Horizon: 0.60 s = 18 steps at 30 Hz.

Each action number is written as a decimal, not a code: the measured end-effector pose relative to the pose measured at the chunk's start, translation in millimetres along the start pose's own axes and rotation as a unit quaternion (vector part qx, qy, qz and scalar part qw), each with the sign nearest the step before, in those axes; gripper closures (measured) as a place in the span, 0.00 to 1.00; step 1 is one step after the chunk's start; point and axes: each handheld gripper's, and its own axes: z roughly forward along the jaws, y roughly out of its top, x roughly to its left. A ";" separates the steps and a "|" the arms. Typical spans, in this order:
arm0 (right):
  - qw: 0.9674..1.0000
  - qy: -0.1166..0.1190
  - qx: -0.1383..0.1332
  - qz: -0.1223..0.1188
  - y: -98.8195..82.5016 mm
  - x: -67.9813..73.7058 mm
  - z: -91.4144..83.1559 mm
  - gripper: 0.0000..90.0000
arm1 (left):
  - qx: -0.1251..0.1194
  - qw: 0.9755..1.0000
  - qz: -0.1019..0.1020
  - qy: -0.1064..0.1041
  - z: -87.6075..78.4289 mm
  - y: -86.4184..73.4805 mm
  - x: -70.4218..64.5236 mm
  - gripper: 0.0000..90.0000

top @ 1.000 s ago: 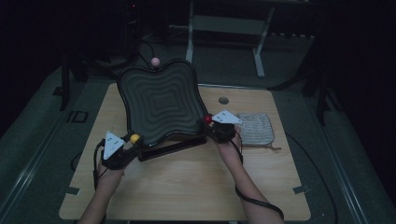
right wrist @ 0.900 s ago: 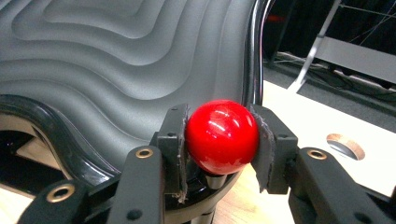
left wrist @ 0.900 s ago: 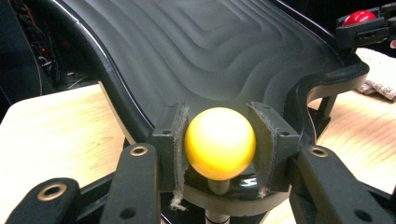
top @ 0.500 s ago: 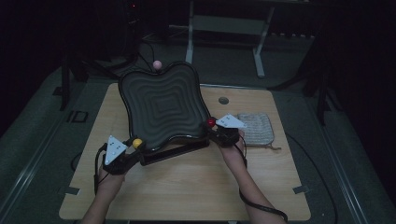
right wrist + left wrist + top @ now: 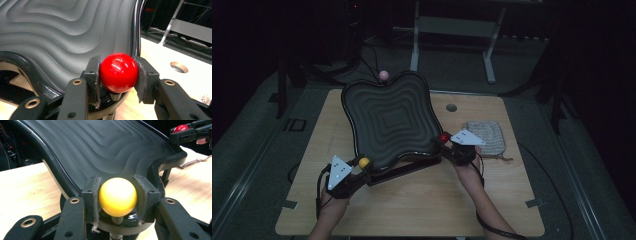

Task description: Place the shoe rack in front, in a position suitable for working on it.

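Note:
A big black wavy tray (image 5: 387, 120) with stepped ripples is tilted over the wooden table (image 5: 422, 200). A yellow ball knob (image 5: 364, 162) stands at its near left corner, and my left gripper (image 5: 358, 169) is shut on that knob (image 5: 117, 196), pads pressed to both sides. At the tray's right corner a red ball knob (image 5: 443, 137) sits between the pads of my right gripper (image 5: 449, 145), shut on it (image 5: 118, 72). A pink ball knob (image 5: 383, 74) shows at the tray's far edge. The rippled tray face (image 5: 62, 32) rises beyond the right jaws.
A grey knitted cloth (image 5: 486, 137) lies on the table right of the right hand. A round hole (image 5: 451, 107) is in the tabletop behind it. Metal stand legs (image 5: 414, 45) and cables are on the dark floor beyond.
Both hands have carried the tray a little to the right across the table. The grips on the two knobs are unchanged.

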 end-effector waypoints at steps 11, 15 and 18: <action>1.000 0.010 0.001 0.001 -8.6 -4.8 -21.1 0.66 | 0.001 1.000 0.000 -0.014 -12.8 -2.7 -26.6 0.65; 1.000 0.012 0.001 0.004 -11.0 -6.0 -26.1 0.66 | 0.001 1.000 0.001 -0.019 -16.7 -3.8 -35.6 0.65; 1.000 0.011 0.001 0.002 -12.8 -6.7 -30.2 0.66 | -0.001 1.000 0.002 -0.026 -19.5 -5.1 -41.4 0.65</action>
